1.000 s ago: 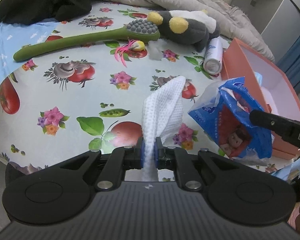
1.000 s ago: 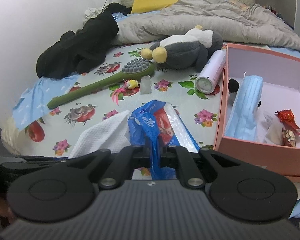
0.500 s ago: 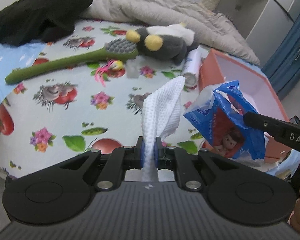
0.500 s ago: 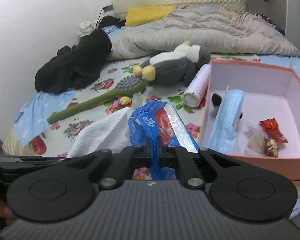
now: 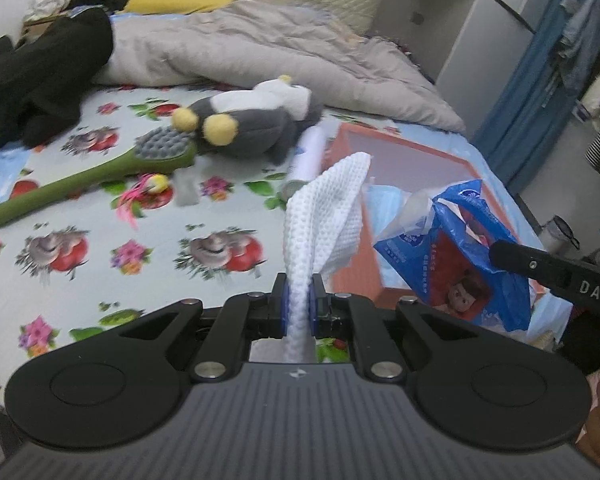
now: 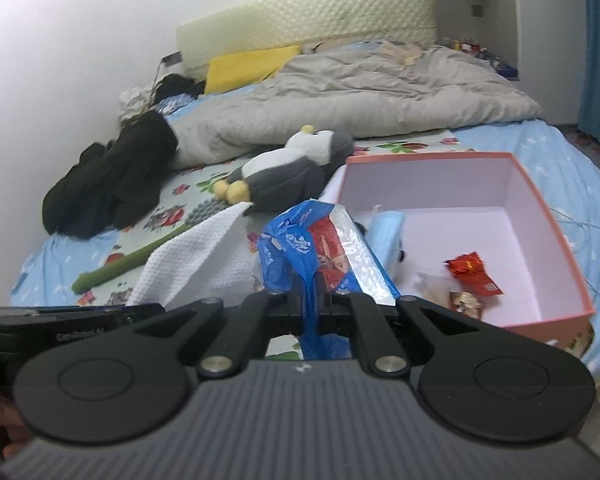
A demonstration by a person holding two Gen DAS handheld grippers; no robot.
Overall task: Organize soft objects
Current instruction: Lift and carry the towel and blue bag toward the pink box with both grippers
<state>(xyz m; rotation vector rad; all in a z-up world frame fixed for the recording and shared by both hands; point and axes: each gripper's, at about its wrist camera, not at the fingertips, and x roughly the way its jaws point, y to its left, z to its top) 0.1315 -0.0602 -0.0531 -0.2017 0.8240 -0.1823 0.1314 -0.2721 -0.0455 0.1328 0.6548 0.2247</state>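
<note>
While both clamped loads have risen off the bed, the left gripper (image 5: pixel 299 309) pinches the white cloth (image 5: pixel 324 216) and the right gripper (image 6: pixel 309 305) the blue packet (image 6: pixel 300 248), now nearer the pink box (image 6: pixel 548 216)

We see the box (image 6: pixel 540 216) open on top, its right half bare; plush (image 6: pixel 284 172) and can (image 5: pixel 310 152) crowd its left.

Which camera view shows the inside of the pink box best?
The right wrist view: the pink box lies open to it, showing its floor and a red wrapper. The left wrist view shows only its outer wall and far rim, partly hidden by the white cloth.
</note>
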